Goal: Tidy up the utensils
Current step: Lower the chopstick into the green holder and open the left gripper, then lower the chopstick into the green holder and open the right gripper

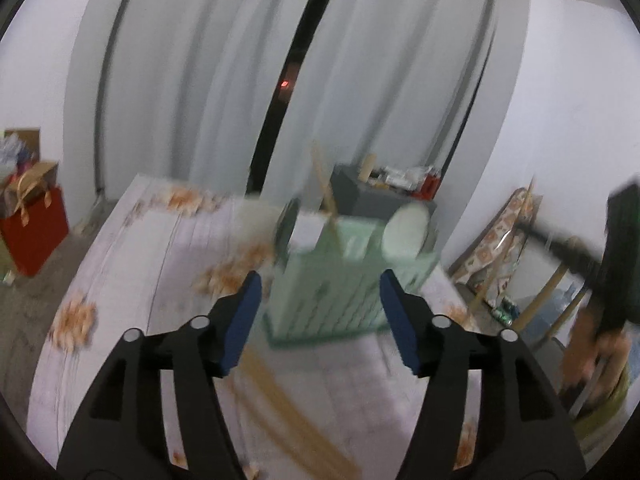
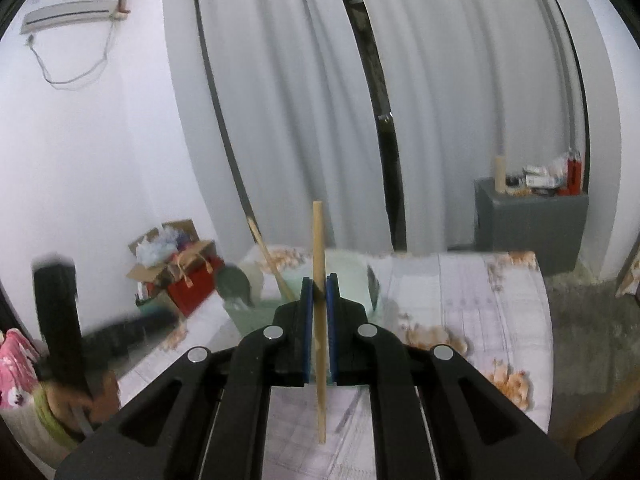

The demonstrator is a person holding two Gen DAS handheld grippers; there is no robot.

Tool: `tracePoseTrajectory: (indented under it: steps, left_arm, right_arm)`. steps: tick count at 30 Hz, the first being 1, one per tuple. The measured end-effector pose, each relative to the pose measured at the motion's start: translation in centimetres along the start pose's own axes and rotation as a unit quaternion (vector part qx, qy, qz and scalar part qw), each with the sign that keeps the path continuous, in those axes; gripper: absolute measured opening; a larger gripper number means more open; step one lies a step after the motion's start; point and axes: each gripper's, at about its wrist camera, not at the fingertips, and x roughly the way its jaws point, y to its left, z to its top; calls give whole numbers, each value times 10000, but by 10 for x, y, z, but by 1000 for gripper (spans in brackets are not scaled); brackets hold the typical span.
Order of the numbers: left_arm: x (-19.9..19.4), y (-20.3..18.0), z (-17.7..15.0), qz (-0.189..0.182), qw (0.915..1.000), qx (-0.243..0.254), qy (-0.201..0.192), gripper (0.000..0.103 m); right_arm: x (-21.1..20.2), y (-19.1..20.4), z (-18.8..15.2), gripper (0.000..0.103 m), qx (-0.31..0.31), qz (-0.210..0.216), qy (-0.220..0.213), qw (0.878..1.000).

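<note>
Gripping upright chopstick (image 2: pixel 319 320), right hand-held gripper (image 2: pixel 319 300); no writing legible.

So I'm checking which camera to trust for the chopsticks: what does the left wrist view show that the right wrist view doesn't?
Only the left wrist view: the left tongs open and empty, and two wooden chopsticks lying on the table below them. Only the right wrist view: the right tongs shut on one chopstick held about upright, and a wall air conditioner. Both: the pale green utensil rack with a chopstick already standing in it, the floral tablecloth, white curtains, the grey cabinet.
</note>
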Motion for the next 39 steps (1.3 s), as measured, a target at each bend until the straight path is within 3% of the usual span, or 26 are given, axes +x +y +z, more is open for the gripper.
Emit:
tracePoseTrajectory:
  steps: [5,11,16,22,28,31,33,39]
  left_arm:
    - [-2,22,-38,280,9976,-399,492,63]
    - [-12,40,-68,632,9934,-644,711,68]
    - [-17,40,-81,775,9910,-666,868,71]
    - [-20,33,-87,857,9907,-490,941,75]
    - [-18,35,-90,924,9896,-479,994,77]
    - [-16,38,-91,968,9887,-502,1033,78]
    - [-14,40,-93,994,9880,-511,1063,78]
    - [-6,42,-94,1080,9859,-446,1195,79]
  right_arm:
    - [-8,14,33,7,-327,122,-451,9984]
    - [-9,35,70,7,-787,161,-1023,9915]
    - [18,45,86,7,-1046,58,-1207,9871]
    - [67,41,80,7,-941,123,-1033,9901]
    - [117,23,43,7,-639,83,-201,9977]
    - [121,18,28,10,-625,-7,88,9980]
    - [112,13,25,31,-564,-66,64,9984]
    - [41,-9,17,52,-183,-60,-719,9972]
